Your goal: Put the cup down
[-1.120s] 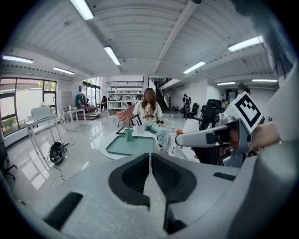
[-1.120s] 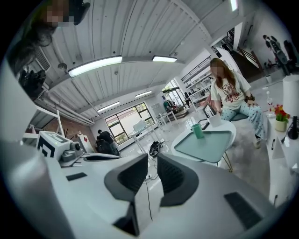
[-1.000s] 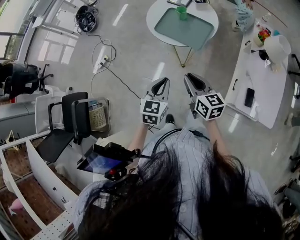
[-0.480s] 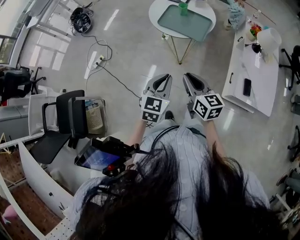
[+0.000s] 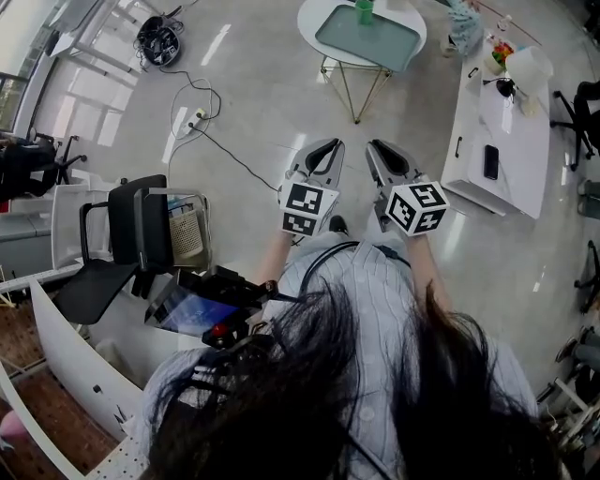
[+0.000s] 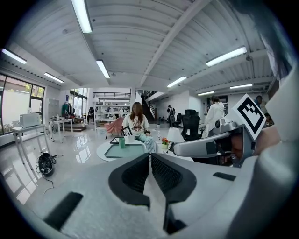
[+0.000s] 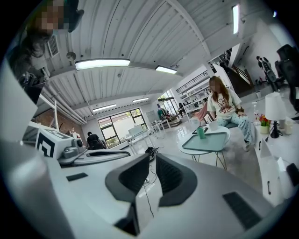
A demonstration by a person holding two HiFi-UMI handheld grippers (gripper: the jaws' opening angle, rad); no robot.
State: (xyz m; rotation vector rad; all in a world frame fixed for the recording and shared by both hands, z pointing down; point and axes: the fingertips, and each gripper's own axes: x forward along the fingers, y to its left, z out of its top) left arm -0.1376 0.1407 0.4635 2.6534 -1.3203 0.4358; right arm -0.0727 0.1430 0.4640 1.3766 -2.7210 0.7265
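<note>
A green cup (image 5: pixel 364 11) stands upright on a teal tray (image 5: pixel 367 39) on a round white table (image 5: pixel 309 17), far ahead at the top of the head view. The cup (image 6: pixel 122 142) shows small in the left gripper view, and the cup (image 7: pixel 201 132) shows again in the right gripper view. My left gripper (image 5: pixel 324 150) and right gripper (image 5: pixel 382 150) are held side by side at chest height over the floor, well short of the table. Each is shut with nothing between its jaws: left gripper (image 6: pixel 149 157), right gripper (image 7: pixel 154 159).
A long white desk (image 5: pixel 502 131) with a phone (image 5: pixel 490 161) stands to the right. A black office chair (image 5: pixel 131 234) is at the left, a power strip and cable (image 5: pixel 195 120) lie on the floor. A person (image 6: pixel 136 124) sits behind the round table.
The round table with the cup has slid toward the top edge of the head view. Both grippers keep the same pose side by side.
</note>
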